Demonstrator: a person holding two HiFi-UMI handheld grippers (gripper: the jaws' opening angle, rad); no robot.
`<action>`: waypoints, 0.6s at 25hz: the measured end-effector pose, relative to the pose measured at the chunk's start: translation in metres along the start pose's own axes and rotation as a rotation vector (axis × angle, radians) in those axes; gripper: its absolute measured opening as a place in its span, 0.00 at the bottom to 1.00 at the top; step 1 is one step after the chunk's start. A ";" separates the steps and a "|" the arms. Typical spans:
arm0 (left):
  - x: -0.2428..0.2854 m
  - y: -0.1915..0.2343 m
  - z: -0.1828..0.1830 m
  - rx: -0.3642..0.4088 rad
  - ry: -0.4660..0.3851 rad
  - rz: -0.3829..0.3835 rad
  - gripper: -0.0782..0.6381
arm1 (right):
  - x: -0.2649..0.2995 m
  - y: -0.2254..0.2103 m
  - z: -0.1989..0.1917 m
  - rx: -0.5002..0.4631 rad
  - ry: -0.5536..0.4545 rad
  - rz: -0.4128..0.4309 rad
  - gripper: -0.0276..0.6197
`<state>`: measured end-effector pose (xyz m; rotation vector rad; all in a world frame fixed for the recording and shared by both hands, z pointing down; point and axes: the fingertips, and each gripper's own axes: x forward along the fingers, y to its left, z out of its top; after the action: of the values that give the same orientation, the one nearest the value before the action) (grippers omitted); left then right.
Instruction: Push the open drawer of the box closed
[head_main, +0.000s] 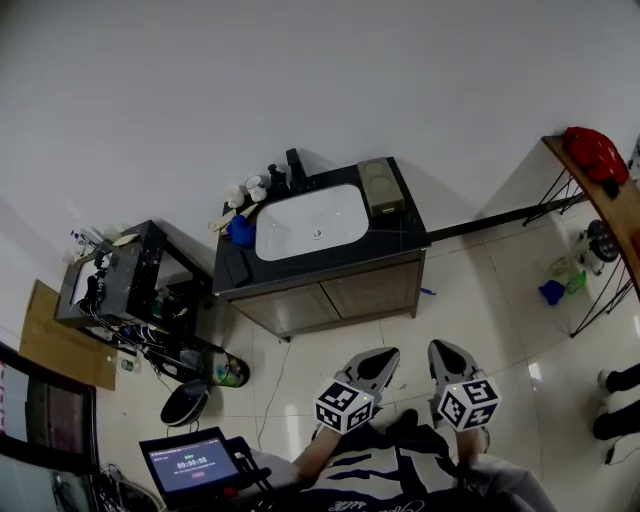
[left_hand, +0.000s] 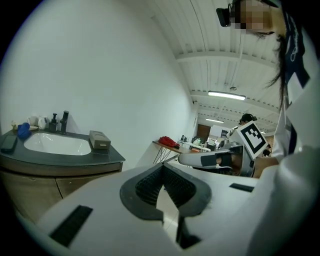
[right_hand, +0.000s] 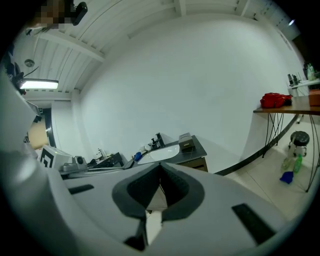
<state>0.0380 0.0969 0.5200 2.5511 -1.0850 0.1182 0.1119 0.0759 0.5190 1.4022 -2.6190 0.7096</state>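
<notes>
A small olive-brown box (head_main: 380, 187) stands on the right end of a dark vanity counter (head_main: 410, 225), beside the white sink basin (head_main: 312, 222). The box also shows in the left gripper view (left_hand: 99, 140) and, far off, in the right gripper view (right_hand: 187, 144). Its drawer is too small to make out. Both grippers hang low near the person's body, well short of the vanity. The left gripper (head_main: 378, 362) (left_hand: 162, 167) is shut with nothing in it. The right gripper (head_main: 446, 354) (right_hand: 160, 167) is shut and empty too.
A faucet and small bottles (head_main: 270, 182) and a blue item (head_main: 241, 230) sit at the sink's left. A black cart (head_main: 130, 275) with cables stands left, with a tablet screen (head_main: 189, 465) below it. A wooden table (head_main: 605, 195) with a red bag stands at right.
</notes>
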 end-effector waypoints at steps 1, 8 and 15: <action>-0.004 0.003 0.001 -0.002 0.005 0.002 0.11 | 0.003 0.003 0.001 0.006 0.002 -0.004 0.04; -0.024 0.032 -0.008 -0.003 -0.010 0.023 0.11 | 0.015 0.020 -0.022 -0.003 0.007 -0.027 0.04; -0.032 0.042 -0.014 0.017 -0.021 0.005 0.11 | 0.015 0.031 -0.032 -0.030 -0.008 -0.041 0.04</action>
<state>-0.0129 0.0971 0.5384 2.5701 -1.1034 0.1024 0.0738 0.0937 0.5407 1.4491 -2.5870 0.6584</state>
